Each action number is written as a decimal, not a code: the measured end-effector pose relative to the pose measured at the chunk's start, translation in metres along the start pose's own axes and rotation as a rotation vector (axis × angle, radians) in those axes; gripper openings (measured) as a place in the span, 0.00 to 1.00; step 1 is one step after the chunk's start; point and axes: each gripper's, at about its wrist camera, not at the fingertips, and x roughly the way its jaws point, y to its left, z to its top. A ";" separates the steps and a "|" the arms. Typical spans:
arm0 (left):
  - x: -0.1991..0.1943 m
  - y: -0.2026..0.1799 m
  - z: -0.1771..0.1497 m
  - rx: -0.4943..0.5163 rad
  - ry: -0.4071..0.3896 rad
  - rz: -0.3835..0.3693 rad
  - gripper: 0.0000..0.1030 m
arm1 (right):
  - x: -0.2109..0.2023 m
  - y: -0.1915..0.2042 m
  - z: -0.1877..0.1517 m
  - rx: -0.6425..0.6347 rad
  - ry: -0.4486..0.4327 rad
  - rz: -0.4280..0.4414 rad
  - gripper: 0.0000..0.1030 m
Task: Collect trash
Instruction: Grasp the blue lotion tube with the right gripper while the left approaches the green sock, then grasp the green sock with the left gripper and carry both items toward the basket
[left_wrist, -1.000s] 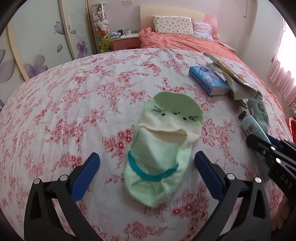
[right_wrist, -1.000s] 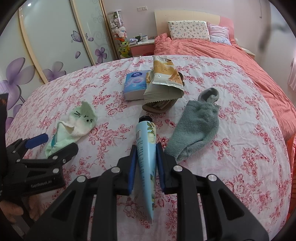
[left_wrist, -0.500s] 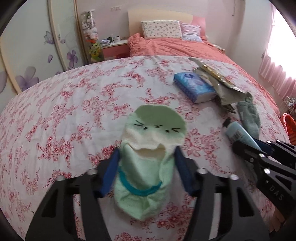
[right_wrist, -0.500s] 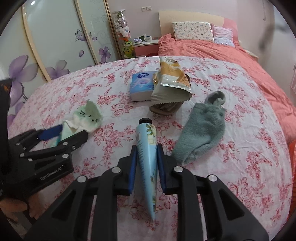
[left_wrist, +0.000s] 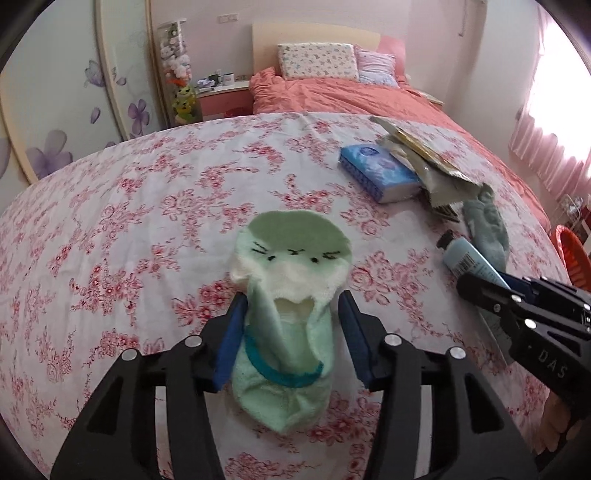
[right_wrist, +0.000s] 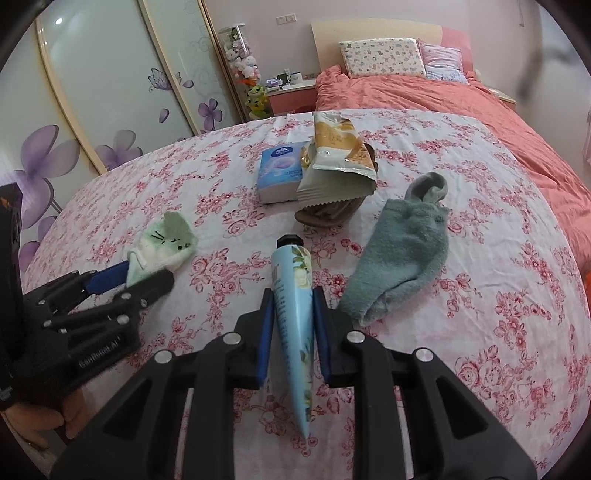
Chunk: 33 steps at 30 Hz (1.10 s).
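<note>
On the flowered bedspread, a pale green sock with a stitched face (left_wrist: 291, 258) sits between the blue pads of my left gripper (left_wrist: 291, 299). Its jaws are closing, and the pads press on the sock's sides and bunch it up. The right wrist view shows the same sock (right_wrist: 166, 236) in the left gripper (right_wrist: 147, 275) at the left. My right gripper (right_wrist: 292, 295) is shut on a light blue cream tube (right_wrist: 293, 280) with a black cap pointing away. From the left wrist view the tube (left_wrist: 465, 256) and right gripper (left_wrist: 480, 288) are at the right.
A grey-blue sock (right_wrist: 402, 258) lies right of the tube. Behind it are a blue tissue pack (right_wrist: 279, 170), an opened snack wrapper (right_wrist: 340, 158) and a brown item (right_wrist: 325, 214) under the wrapper. A red basket (left_wrist: 570, 254) stands past the bed's right edge. Pillows lie at the headboard.
The left jaws went from wide open around the green sock to pressing on it, squeezing it narrow. The right gripper and tube have not moved.
</note>
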 end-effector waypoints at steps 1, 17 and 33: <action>-0.001 -0.001 0.000 0.007 -0.004 -0.009 0.20 | -0.001 -0.001 -0.001 0.008 0.002 0.007 0.20; -0.056 0.004 0.018 -0.044 -0.136 -0.057 0.08 | -0.081 -0.005 0.002 0.030 -0.163 0.032 0.20; -0.101 -0.082 0.035 0.044 -0.234 -0.156 0.08 | -0.183 -0.066 -0.018 0.106 -0.392 -0.122 0.20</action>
